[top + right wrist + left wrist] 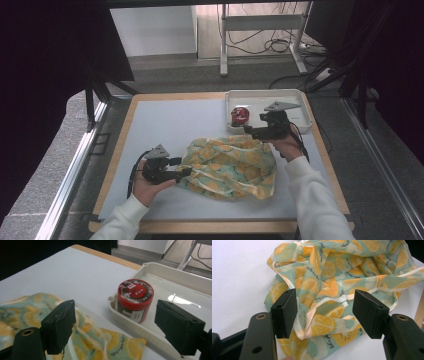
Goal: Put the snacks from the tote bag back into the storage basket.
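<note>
Both grippers hovering wide open, bag crumpled mid-table, jar waiting in the tray.

High view: the bag (230, 167) is lying mid-table, its long axis running left-right; the left gripper (184, 167) is sitting at its left edge, the right gripper (248, 129) near the tray (295, 95). Left gripper view: the jaws are gaping wide around a pale hem fold of the bag (342, 277); thin fabric could slip out or bunch in extra layers. Right gripper view: the jaws are standing wide, aiming at the jar (135, 300), upright in the tray's near corner; a low approach could be clipping the rim.
</note>
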The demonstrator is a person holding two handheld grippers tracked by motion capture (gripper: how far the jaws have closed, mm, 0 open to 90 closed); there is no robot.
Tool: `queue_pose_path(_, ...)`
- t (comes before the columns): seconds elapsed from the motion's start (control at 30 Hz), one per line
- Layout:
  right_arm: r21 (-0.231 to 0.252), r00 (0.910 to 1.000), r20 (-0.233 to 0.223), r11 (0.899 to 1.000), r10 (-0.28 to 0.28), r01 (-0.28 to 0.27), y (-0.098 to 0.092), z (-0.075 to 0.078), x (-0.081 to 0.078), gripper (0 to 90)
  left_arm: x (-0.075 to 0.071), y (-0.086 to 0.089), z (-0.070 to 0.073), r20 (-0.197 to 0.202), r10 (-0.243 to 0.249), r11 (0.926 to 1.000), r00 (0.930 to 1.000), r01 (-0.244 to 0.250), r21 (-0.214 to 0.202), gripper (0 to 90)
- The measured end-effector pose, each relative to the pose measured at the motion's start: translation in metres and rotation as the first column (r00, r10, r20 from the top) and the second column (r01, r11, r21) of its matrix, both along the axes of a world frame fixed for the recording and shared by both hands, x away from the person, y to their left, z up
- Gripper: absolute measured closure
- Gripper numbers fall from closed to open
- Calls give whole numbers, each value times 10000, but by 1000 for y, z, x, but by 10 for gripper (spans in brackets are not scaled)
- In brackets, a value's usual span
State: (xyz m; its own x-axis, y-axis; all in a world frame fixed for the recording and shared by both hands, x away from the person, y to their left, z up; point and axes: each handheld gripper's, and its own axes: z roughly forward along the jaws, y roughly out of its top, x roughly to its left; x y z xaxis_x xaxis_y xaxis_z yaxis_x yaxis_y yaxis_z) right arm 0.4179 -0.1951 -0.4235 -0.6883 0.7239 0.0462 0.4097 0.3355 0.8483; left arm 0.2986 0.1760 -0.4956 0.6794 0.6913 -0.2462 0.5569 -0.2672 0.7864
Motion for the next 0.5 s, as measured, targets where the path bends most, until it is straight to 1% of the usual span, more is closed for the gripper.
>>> queue_pose_path(0.1, 97, 9998, 154, 9999, 100, -101, -7, 0, -16, 181, 0, 1, 0, -3, 36, 10000, 10000, -36, -16, 366)
queue_pose_path(0.13, 97, 9998, 154, 9999, 100, -101, -7, 0, -16, 181, 0, 1, 0, -3, 36, 10000, 10000, -36, -16, 366)
queue_pose_path(0.17, 78, 9995, 252, 9998, 200, -202, -12, 0, -25, 182, 0, 1, 0, -6, 53, 10000, 10000, -53, -10, 366)
queue_pose_path(0.27, 109, 9991, 335, 9996, 268, -271, -20, -1, -38, 183, 0, 2, 0, -23, 63, 10000, 10000, -63, -4, 365)
queue_pose_path(0.47, 224, 9991, 405, 9997, 105, -115, -41, -8, -58, 186, 0, 1, 0, -38, 54, 10000, 10000, -54, 25, 365)
queue_pose_path(0.5, 224, 9991, 405, 9997, 105, -115, -41, -8, -58, 186, 0, 1, 0, -38, 54, 10000, 10000, -54, 25, 365)
